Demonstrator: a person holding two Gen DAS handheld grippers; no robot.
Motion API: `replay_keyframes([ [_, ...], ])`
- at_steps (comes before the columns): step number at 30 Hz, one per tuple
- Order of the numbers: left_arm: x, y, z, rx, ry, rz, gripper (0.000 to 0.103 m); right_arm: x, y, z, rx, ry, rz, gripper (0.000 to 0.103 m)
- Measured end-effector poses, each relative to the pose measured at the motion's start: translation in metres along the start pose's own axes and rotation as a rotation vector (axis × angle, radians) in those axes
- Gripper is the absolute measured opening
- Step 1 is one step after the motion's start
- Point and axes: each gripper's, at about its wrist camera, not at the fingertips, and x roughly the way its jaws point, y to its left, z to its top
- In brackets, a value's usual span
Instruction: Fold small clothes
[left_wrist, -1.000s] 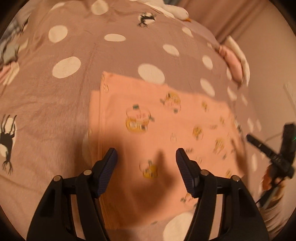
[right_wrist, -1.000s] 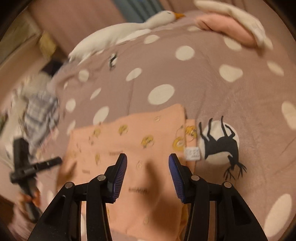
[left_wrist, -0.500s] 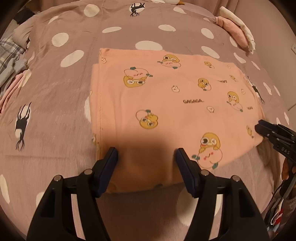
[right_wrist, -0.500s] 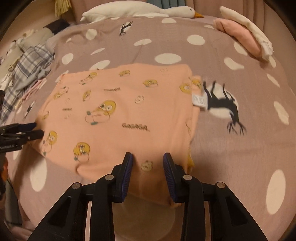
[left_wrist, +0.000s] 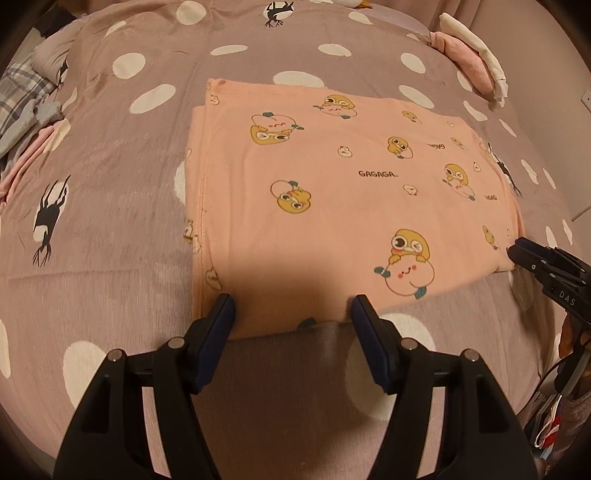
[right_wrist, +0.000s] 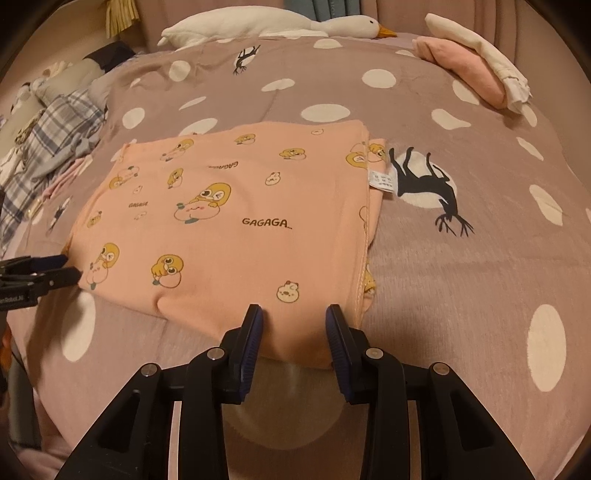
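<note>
A peach garment (left_wrist: 351, 206) printed with yellow ducks and "GAGAGA" lies folded flat on the dotted bedspread (left_wrist: 110, 229). My left gripper (left_wrist: 291, 314) stands open at its near edge, left end, with the hem between the wide-set fingers. In the right wrist view the garment (right_wrist: 240, 240) shows a white label (right_wrist: 382, 181) on its right side. My right gripper (right_wrist: 293, 325) is open more narrowly, its pads flanking the near edge by the right corner. Each gripper appears in the other's view: the right gripper (left_wrist: 517, 251) and the left gripper (right_wrist: 70, 267) at the garment's corners.
A white goose plush (right_wrist: 266, 24) lies along the far side of the bed. Folded pink and white clothes (right_wrist: 476, 70) sit at the far right. A loose pile of plaid clothes (right_wrist: 55, 140) lies at the left edge.
Both grippers have come down and in toward the garment's near edge. The right gripper's jaws have narrowed; the left's have kept their width.
</note>
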Motion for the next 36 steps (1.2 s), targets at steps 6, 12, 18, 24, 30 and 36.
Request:
replay_keyframes([
  [6, -0.001, -0.001, -0.005, 0.002, 0.0, -0.001, 0.066, -0.002, -0.001, -0.002, 0.027, -0.003, 0.012, 0.037],
  [12, -0.001, -0.003, -0.008, 0.009, 0.003, 0.006, 0.066, -0.004, -0.002, -0.004, 0.048, -0.004, 0.024, 0.037],
  [18, -0.002, -0.002, -0.011, 0.004, 0.009, 0.0, 0.068, -0.005, -0.003, -0.006, 0.056, 0.0, 0.029, 0.037],
  [24, -0.002, 0.0, -0.016, -0.005, 0.026, -0.005, 0.068, -0.007, -0.005, -0.007, 0.066, 0.002, 0.038, 0.037],
  [30, -0.003, 0.004, -0.02, -0.019, 0.029, -0.002, 0.068, -0.009, -0.006, -0.009, 0.084, 0.007, 0.047, 0.037],
  [36, -0.006, 0.007, -0.023, -0.033, 0.032, -0.007, 0.068, -0.013, -0.009, -0.01, 0.105, 0.008, 0.061, 0.037],
])
